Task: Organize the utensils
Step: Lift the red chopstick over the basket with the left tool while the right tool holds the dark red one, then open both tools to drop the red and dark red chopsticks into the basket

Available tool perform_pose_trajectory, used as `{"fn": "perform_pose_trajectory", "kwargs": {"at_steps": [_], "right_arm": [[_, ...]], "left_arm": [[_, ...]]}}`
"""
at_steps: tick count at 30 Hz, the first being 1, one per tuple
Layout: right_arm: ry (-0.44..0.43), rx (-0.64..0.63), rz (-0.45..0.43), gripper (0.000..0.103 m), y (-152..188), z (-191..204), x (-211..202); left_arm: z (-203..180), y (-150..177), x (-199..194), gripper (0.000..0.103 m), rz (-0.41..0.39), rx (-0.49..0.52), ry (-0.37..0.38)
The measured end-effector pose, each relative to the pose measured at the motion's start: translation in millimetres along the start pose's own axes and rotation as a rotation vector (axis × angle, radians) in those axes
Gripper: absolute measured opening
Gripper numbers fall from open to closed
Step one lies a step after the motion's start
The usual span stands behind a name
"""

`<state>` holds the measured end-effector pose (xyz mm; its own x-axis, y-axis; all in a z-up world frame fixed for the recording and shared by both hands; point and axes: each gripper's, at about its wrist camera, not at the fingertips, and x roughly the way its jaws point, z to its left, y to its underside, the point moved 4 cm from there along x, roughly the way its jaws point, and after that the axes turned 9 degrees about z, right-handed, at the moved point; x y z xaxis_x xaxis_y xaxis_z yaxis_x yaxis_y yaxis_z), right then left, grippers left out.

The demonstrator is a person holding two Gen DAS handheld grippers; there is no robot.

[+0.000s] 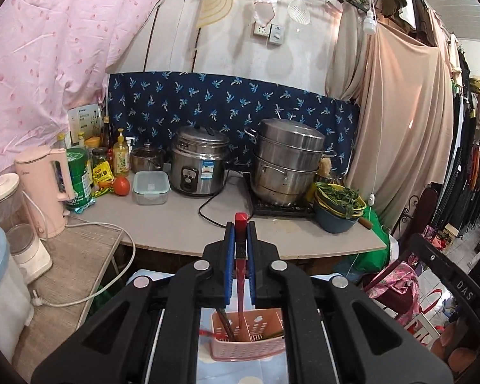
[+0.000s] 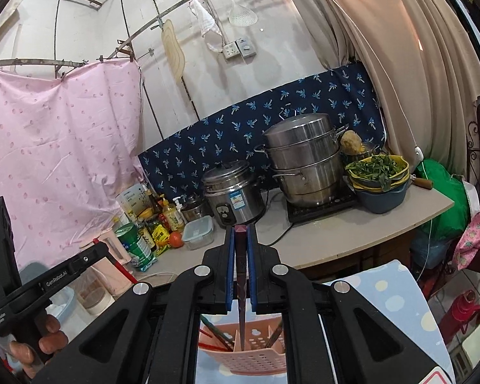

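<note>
Where cooker point(image 1: 199, 166) stands, steamer point(image 1: 288, 163) beside

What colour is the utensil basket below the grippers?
Pink, a perforated plastic utensil basket with compartments; it shows best in the left wrist view.

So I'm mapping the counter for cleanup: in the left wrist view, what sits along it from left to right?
Pink kettle → green can → tomato → lidded container → rice cooker → steamer pot → bowl of greens.
</note>
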<state>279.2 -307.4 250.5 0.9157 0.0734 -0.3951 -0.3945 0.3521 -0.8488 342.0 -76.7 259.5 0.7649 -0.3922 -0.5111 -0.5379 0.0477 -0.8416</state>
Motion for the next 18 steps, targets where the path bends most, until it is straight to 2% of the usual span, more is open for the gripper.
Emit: {"fn": "perform_pose_trajectory", "kwargs": {"at_steps": [9, 18], "right_arm": [[0.029, -0.001, 0.104, 0.007, 24.7, -13.3, 56.3], [0.046, -0.012, 0.178, 0.007, 52.3, -20.3, 85.1]], "left_arm": [[11.1, 12.5, 50.8, 0.007, 0.080, -0.024, 0.000], [11.2, 37.3, 80.9, 0.007, 0.148, -0.015, -0.014]]}}
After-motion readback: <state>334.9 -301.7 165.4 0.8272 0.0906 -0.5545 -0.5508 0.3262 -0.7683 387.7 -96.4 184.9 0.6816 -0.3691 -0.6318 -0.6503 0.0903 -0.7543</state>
